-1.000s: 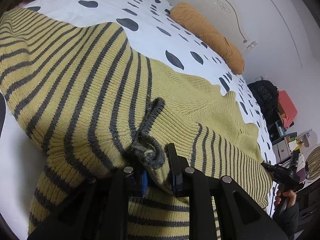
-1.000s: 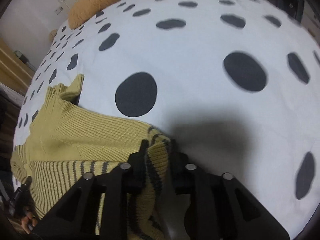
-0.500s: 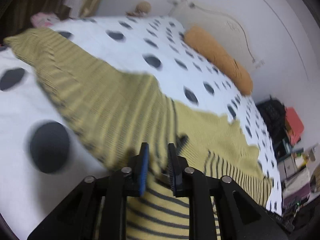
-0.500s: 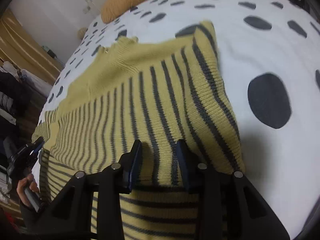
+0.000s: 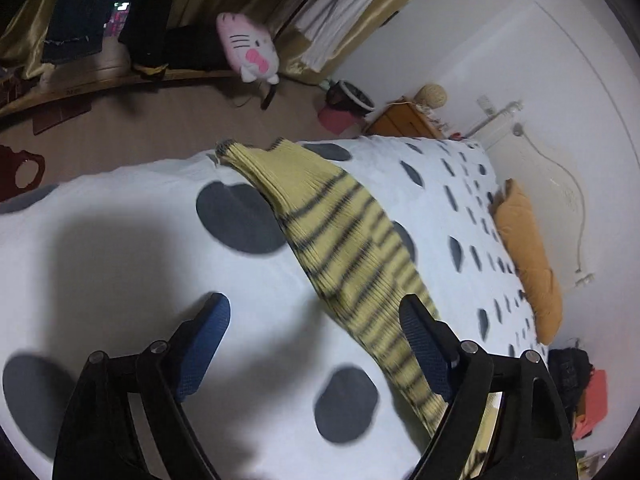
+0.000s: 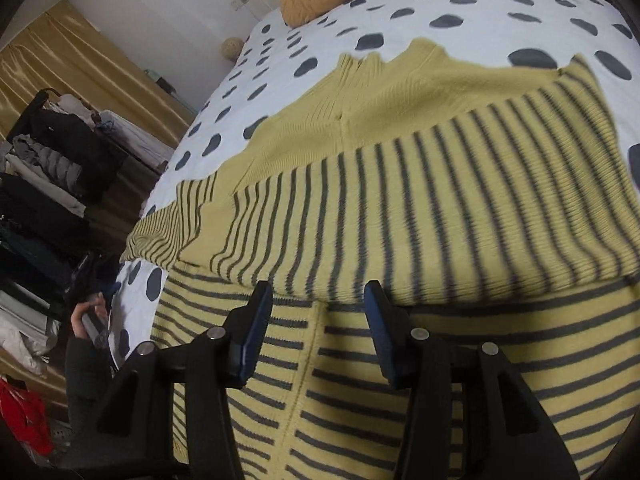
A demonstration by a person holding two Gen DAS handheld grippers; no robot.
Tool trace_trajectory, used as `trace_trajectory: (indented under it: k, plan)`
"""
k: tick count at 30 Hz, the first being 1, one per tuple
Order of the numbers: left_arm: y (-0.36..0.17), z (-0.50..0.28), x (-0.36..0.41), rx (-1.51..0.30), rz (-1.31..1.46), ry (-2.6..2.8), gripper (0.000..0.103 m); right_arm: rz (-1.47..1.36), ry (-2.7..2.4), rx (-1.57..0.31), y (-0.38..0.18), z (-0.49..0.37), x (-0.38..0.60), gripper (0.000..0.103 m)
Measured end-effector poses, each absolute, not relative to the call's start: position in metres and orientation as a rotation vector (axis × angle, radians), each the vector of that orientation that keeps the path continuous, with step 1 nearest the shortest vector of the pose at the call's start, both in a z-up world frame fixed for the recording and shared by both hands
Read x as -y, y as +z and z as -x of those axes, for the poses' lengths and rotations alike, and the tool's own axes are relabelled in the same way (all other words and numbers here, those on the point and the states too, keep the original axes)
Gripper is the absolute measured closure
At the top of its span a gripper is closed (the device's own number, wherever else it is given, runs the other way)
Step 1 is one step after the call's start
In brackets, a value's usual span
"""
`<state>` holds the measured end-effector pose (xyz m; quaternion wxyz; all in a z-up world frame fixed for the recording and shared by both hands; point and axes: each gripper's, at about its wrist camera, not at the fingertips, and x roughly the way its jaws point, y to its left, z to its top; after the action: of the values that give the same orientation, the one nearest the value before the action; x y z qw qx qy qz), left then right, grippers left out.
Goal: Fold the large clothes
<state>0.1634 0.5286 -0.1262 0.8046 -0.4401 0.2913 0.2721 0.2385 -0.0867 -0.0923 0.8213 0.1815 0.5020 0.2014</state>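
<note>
One yellow sweater with grey stripes (image 6: 420, 184), spread over one white bedspread with dark spots (image 5: 120, 264). One orange pillow (image 5: 528, 256) at the head end. One pink-and-white plush cat (image 5: 248, 46) by the curtains. One round woven lamp (image 5: 431, 96) on one wooden nightstand (image 5: 400, 124). Two grippers: the left gripper (image 5: 314, 322) and the right gripper (image 6: 318, 300), two blue-padded fingers on each. One hand (image 6: 86, 316) in a dark sleeve at the bed's edge.

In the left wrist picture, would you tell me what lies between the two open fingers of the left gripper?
Only the spotted bedspread shows between the fingers of the left gripper; the striped sweater lies by its right finger, and its jaws have just been opening.
</note>
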Motion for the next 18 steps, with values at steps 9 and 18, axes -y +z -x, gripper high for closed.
trace_trajectory:
  k: [9,18]
  plan:
    - [-0.143,-0.219,-0.571,-0.62,0.94,0.574,0.031,-0.392,0.398,-1.097,-0.111,-0.249,0.064,0.054]
    - [-0.116,-0.226,-0.547,-0.58,0.835,0.589,0.09,-0.403,0.384,-1.086,-0.111,-0.257,0.063,0.054]
